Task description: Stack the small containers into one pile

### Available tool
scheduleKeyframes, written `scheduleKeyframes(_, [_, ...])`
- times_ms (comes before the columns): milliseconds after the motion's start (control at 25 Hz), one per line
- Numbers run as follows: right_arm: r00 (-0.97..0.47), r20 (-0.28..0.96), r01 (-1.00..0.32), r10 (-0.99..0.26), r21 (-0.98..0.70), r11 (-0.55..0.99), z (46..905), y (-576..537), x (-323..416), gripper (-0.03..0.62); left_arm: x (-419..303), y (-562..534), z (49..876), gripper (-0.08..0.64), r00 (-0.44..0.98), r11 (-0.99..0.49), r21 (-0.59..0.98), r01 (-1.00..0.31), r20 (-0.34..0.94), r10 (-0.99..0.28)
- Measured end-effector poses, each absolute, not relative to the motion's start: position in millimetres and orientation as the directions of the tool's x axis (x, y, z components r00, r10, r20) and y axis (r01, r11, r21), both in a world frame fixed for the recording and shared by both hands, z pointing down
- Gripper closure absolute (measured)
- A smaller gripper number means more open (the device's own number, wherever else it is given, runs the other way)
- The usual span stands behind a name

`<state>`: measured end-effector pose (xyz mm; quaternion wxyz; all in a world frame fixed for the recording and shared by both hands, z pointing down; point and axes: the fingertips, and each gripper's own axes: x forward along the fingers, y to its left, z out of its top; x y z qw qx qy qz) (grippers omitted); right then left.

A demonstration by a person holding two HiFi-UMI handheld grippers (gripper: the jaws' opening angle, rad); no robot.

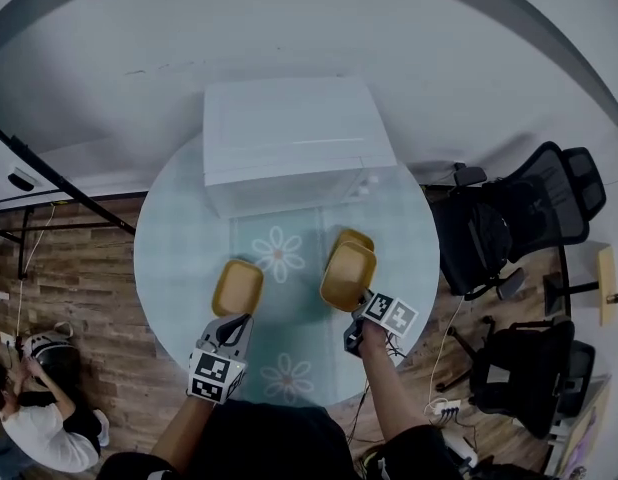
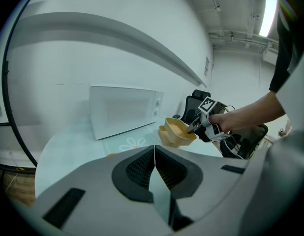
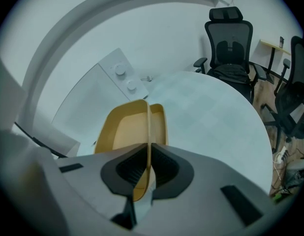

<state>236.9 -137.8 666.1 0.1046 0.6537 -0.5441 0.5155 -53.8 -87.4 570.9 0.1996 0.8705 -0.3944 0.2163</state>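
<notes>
1. Far left, 8 o'clock off the table (image 1: 164, 268): a person (image 1: 34, 423) low on the wood floor, well apart from your work
2. Left container (image 1: 237, 288): yellow, upright, open side up, at 8 o'clock from the table centre; nothing is in it or on it
3. Your left gripper (image 1: 237, 320) sits at 7 o'clock, just beside that container's near edge. The left gripper view shows its jaws pressed together with nothing between them, so it's empty
4. Microwave (image 1: 294, 143): white box at 12 o'clock on the table, well apart from all the containers
5. Held container (image 1: 347, 276): yellow, at 4 o'clock from centre. Your right gripper (image 1: 361, 301) is pinching its near wall; the right gripper view shows the thin yellow rim running straight between the jaws. From the left gripper view it looks tilted, with the open side tipped toward the table centre
6. Third container (image 1: 357, 239): yellow, at 12 o'clock from the held one and partly covered by it. Can't tell whether the two touch or whether one sits inside the other
7. Right, 3 o'clock off the table: black office chairs (image 1: 534, 208) on the floor
</notes>
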Motion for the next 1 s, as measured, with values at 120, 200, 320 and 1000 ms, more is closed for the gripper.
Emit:
scheduleKeyframes(120, [-0.109,0.793,-0.821,-0.600,-0.412,-0.395,669.2,-152.9,247.8,0.554,-52.0,-89.7,571.6,0.545,0.593,-0.608,0.176,-0.774,0.538,-0.599])
scheduleKeyframes(200, [-0.105,0.796,-0.821,-0.596,-0.407,-0.400,672.2,-162.7,254.0,0.554,-50.3,-91.1,571.3,0.545,0.593,-0.607,0.177,-0.774,0.536,-0.601])
scheduleKeyframes(320, [-0.098,0.803,-0.819,-0.587,-0.401,-0.411,677.6,-175.4,262.8,0.555,-46.3,-94.7,571.8,0.545,0.592,-0.608,0.169,-0.776,0.526,-0.610])
scheduleKeyframes(1000, [-0.096,0.844,-0.821,-0.528,-0.367,-0.437,711.4,-193.5,271.2,0.555,-29.9,-114.1,582.3,0.545,0.607,-0.628,0.181,-0.757,0.551,-0.573])
